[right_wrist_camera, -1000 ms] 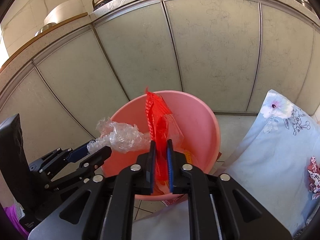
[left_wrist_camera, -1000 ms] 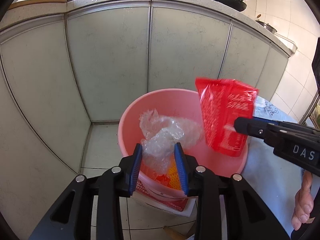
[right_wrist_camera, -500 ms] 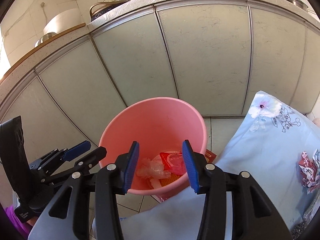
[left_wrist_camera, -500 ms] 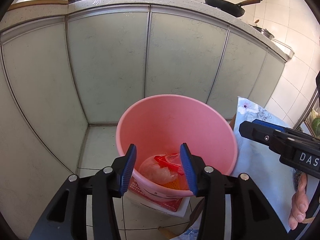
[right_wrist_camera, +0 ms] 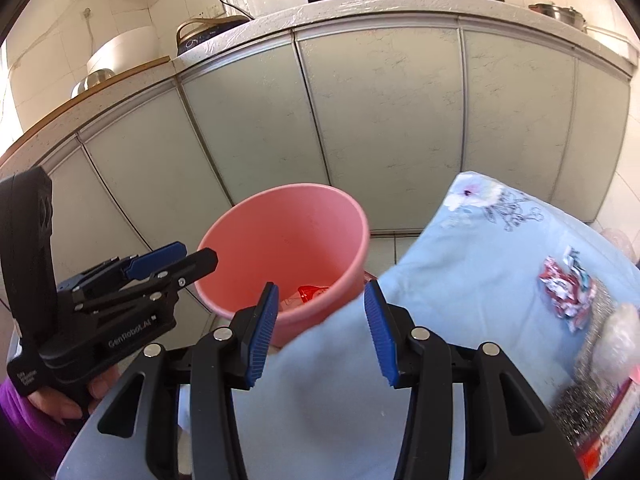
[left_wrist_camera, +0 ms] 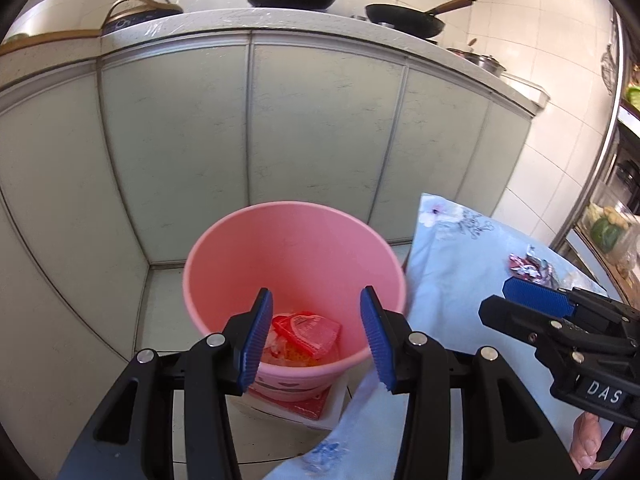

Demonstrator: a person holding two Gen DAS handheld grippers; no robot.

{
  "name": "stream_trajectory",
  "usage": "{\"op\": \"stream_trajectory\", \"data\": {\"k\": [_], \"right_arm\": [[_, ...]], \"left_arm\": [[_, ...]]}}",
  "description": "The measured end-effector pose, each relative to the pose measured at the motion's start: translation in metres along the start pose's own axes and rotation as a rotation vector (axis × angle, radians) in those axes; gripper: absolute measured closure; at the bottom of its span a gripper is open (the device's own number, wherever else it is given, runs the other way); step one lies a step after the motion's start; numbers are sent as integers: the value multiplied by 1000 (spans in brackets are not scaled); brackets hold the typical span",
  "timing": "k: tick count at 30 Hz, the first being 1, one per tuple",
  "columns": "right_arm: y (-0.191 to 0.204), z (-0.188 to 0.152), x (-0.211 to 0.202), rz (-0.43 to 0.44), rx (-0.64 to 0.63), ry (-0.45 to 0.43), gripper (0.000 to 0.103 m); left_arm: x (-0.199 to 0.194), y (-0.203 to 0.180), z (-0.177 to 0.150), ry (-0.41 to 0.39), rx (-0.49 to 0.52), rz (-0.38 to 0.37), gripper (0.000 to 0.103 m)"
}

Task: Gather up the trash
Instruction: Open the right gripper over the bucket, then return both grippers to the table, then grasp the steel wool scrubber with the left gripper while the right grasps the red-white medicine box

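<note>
At the right of both frames we record a table under a pale blue floral cloth (right_wrist_camera: 472, 264). On it, at the right edge of the right wrist view, lie a crumpled red-and-white foil wrapper (right_wrist_camera: 566, 294), a grey steel-wool scourer (right_wrist_camera: 580, 396) and a whitish crumpled plastic lump (right_wrist_camera: 614, 340). The white tiled floor (left_wrist_camera: 164, 300), lower centre, carries a red-and-white flat box (left_wrist_camera: 304, 402), with the round pink plastic bucket (left_wrist_camera: 224, 248) standing on that.

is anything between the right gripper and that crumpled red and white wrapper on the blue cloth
Nothing visible does. The right gripper is open and empty over the blue floral cloth, and the crumpled wrapper lies uncovered on that cloth with only bare fabric between them. The pink bucket stands off to the other side.
</note>
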State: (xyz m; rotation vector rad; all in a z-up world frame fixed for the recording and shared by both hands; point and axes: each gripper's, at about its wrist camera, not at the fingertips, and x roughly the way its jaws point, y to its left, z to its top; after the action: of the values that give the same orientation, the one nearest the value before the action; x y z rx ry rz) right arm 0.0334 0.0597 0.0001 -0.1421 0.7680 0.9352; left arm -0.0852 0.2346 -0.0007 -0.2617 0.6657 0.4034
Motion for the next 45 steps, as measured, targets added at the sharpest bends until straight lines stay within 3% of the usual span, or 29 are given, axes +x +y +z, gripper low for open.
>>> {"op": "stream_trajectory", "data": {"k": [17,24,30,37,45], "right_arm": [[-70,-73,-89,-233,132,-55,58],[-109,-108,-122,-394,213,-64,58],[-137,-130,-141,-449,298,-72,58],[-153,-142,-148,-464,363,-79,58],[-164,-149,-147,-451,409,-78,58]], "left_arm": [[-7,-94,-11,72,155,-240,58],[2,-154,-24,163,244,-398,58],[8,-213,-40,200,373,-483,58],[27,-259,-54,256,447,-532,58],[56,-277,-64,329,436,-509,58]]}}
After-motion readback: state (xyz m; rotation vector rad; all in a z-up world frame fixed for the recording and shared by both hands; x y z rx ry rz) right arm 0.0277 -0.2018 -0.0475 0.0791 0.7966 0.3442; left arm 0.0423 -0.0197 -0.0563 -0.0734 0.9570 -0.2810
